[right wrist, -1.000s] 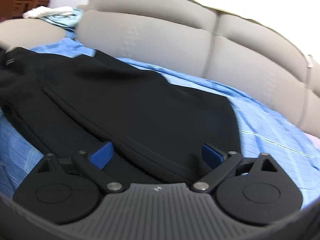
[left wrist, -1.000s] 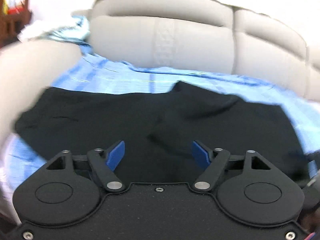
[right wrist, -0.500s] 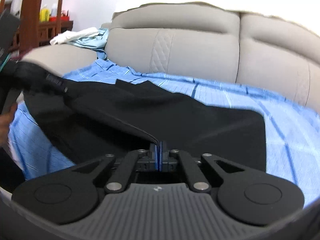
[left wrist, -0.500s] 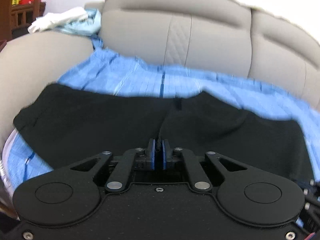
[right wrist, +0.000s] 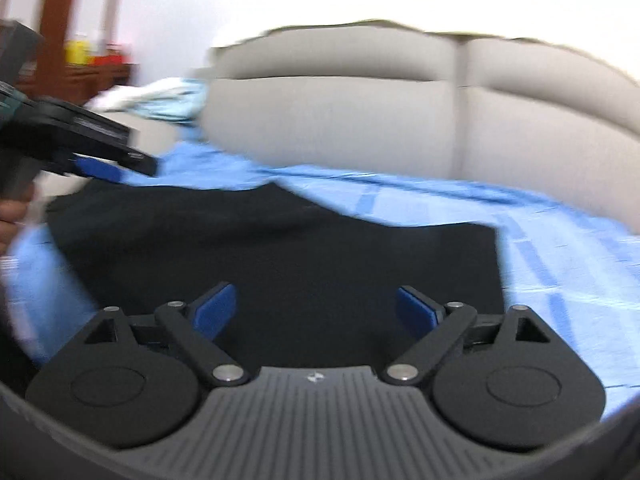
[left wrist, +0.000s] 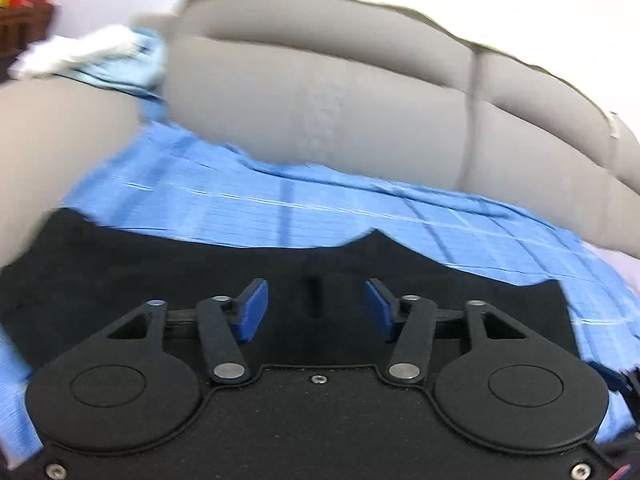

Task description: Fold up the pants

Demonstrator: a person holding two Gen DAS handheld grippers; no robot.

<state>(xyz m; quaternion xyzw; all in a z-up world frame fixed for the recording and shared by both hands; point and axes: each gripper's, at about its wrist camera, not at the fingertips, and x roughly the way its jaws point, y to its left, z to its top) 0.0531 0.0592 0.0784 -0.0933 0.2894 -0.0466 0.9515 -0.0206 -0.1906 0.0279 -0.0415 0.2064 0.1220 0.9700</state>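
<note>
The black pants (left wrist: 160,264) (right wrist: 280,248) lie folded flat on a blue checked sheet (left wrist: 280,208) (right wrist: 560,264) over a sofa seat. My left gripper (left wrist: 316,310) hovers above their near edge, its jaws opening, and nothing is pinched between the blue pads. My right gripper (right wrist: 316,310) stands wide over the pants, its jaws opening as well, with only cloth lying below the gap. In the right wrist view the left gripper (right wrist: 100,168) shows at the far left, held by a hand (right wrist: 12,216), above the pants' left end.
The grey sofa backrest (left wrist: 360,120) (right wrist: 360,112) rises behind the sheet, and the left armrest (left wrist: 48,148) bulges beside the pants. White and pale blue clothes (left wrist: 100,60) (right wrist: 160,100) are heaped on the armrest. A wooden shelf (right wrist: 80,40) stands at the far left.
Half a second ago both grippers were shut on the pants' fabric and lifting it. Now both have let go and opened, and the pants lie flat on the sheet.
</note>
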